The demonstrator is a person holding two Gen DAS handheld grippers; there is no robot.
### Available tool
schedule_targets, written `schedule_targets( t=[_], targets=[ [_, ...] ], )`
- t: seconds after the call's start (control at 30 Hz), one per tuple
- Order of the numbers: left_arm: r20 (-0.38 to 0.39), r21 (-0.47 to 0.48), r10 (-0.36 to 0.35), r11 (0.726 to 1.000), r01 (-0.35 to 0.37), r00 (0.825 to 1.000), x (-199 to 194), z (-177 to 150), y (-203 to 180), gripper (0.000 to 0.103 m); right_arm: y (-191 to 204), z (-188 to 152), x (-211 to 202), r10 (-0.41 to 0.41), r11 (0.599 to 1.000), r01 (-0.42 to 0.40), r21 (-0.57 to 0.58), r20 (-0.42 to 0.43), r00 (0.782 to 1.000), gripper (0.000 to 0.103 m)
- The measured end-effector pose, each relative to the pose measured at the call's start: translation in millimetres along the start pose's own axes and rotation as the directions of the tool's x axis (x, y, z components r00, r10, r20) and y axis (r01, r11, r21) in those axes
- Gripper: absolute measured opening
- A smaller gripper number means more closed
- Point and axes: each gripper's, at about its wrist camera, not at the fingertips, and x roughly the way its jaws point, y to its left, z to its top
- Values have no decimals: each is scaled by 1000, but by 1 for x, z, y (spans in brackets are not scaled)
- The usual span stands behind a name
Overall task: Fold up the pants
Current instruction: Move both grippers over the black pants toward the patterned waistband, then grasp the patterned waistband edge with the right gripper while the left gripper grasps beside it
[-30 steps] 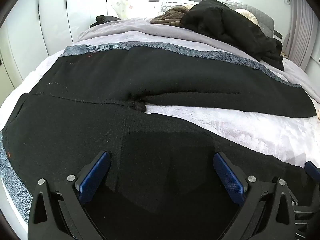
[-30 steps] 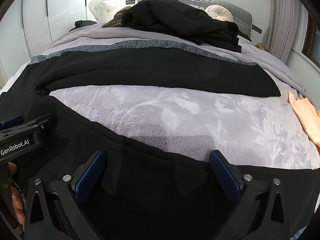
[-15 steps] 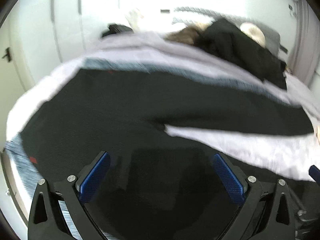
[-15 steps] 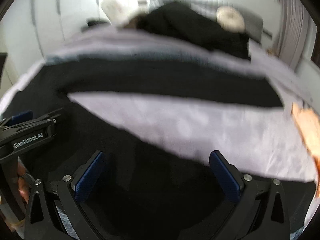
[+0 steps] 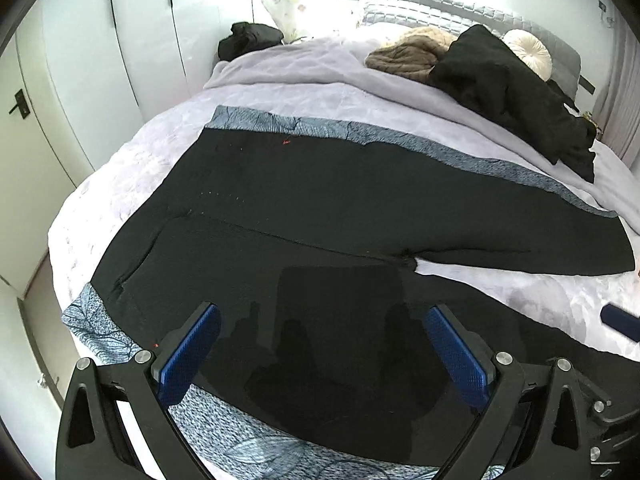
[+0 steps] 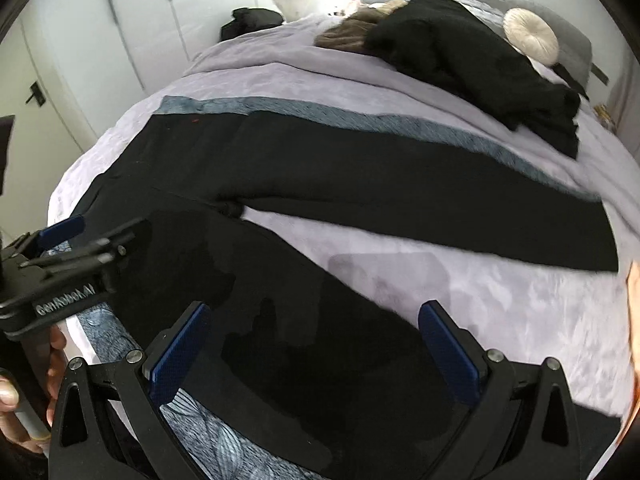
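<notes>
Only one readable text: white "GenRobot.AI" lettering on black body of left gripper (image 6: 64, 264), seen at left edge of right wrist view, tilted and slightly blurred. No other text, number or sign legible in either view; small dark plate on wall above headboard too small and overexposed to read.

We see a lilac bed (image 5: 280, 96) with a black coat (image 5: 516, 92) heaped near a round cushion (image 5: 528, 52). A brown throw (image 5: 408, 56) touches the coat. White wardrobes (image 5: 80, 80) stand left.
</notes>
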Motion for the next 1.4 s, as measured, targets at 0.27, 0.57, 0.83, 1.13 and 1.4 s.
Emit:
schedule_targets(
  t=[0.27,0.57,0.83,1.13,1.4],
  targets=[
    [-9,16,-2,1000,2,1000,11,9,12,103,15,20,14,91,995,-92,-30,-48,995,103],
    [-30,11,-10,1000,10,999,30,19,29,103,40,35,32,41,990,-51,-132,-78,996,103],
    [-38,28,-7,1000,8,999,47,38,36,103,53,46,49,35,983,-52,-175,-103,994,103],
    [-81,33,-48,998,51,996,69,64,39,103,43,113,74,191,937,-214,-276,-107,976,103],
    [-101,14,-67,998,69,993,83,85,47,103,25,180,146,222,919,-257,-298,-147,964,103]
  ],
)
